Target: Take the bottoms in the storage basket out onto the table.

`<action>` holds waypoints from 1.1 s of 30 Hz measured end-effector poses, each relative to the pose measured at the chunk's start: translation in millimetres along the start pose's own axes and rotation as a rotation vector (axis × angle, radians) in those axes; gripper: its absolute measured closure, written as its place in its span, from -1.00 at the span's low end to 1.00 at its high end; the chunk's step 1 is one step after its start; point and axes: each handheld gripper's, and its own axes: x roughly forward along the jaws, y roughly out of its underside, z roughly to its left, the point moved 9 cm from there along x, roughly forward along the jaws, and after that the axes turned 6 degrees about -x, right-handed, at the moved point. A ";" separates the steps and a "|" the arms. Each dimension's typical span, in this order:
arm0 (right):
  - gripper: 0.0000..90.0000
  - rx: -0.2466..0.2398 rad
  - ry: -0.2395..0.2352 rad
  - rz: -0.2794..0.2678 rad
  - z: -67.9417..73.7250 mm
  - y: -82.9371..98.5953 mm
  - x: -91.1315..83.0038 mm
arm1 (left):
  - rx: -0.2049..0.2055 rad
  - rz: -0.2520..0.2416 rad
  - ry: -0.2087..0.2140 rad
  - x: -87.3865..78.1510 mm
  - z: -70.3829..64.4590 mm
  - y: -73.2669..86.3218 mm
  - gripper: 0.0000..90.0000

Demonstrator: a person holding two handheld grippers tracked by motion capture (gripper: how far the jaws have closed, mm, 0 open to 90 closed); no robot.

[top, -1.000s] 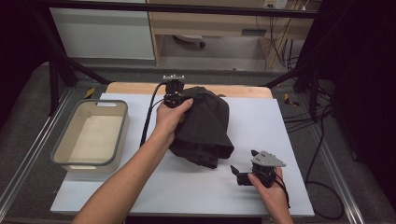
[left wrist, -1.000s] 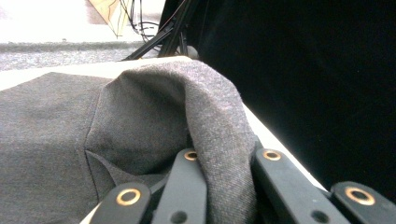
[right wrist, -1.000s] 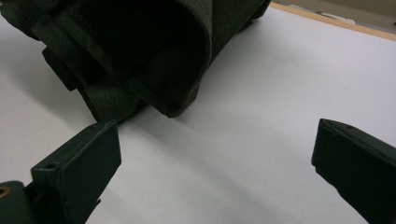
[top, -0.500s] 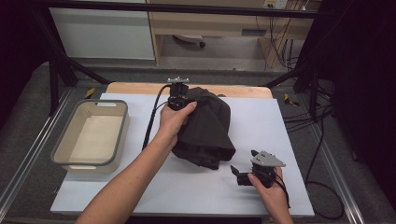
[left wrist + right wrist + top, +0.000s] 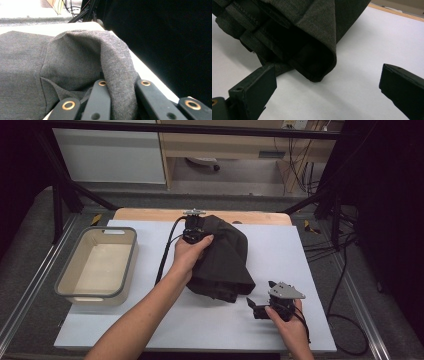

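Mid-tabletop (image 5: 310,260) sat the dark folded garment (image 5: 225,260), soft, floppy and probably light. Left gripper (image 5: 194,231) had its fingers (image 5: 100,100) pinched on a fold at the far edge; right gripper (image 5: 260,310) hovered wide open, empty, beside the near hem, probably the next spot to grab.

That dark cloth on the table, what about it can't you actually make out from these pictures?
- What garment the dark cloth is: high view, it lies folded on itself.
- The left gripper fingertips: left gripper view, a fold of cloth covers them between the fingers.
- The cloth's inside: right gripper view, the open hem is in deep shadow.
- Its far edge: left gripper view, hidden behind its own raised fold.
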 end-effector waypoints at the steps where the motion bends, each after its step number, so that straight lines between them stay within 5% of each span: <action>1: -0.96 0.000 0.000 -0.001 -0.1 -0.1 0.0 | -0.002 -0.001 0.002 0.5 -0.1 0.8 0.91; 20: -0.96 0.003 0.022 -0.003 -4.9 0.5 -3.6 | 0.005 0.023 0.010 12.4 -1.4 26.3 0.90; 33: -0.96 0.046 0.063 -0.027 -18.6 2.8 -24.9 | 0.010 0.029 0.007 17.9 1.2 39.9 0.89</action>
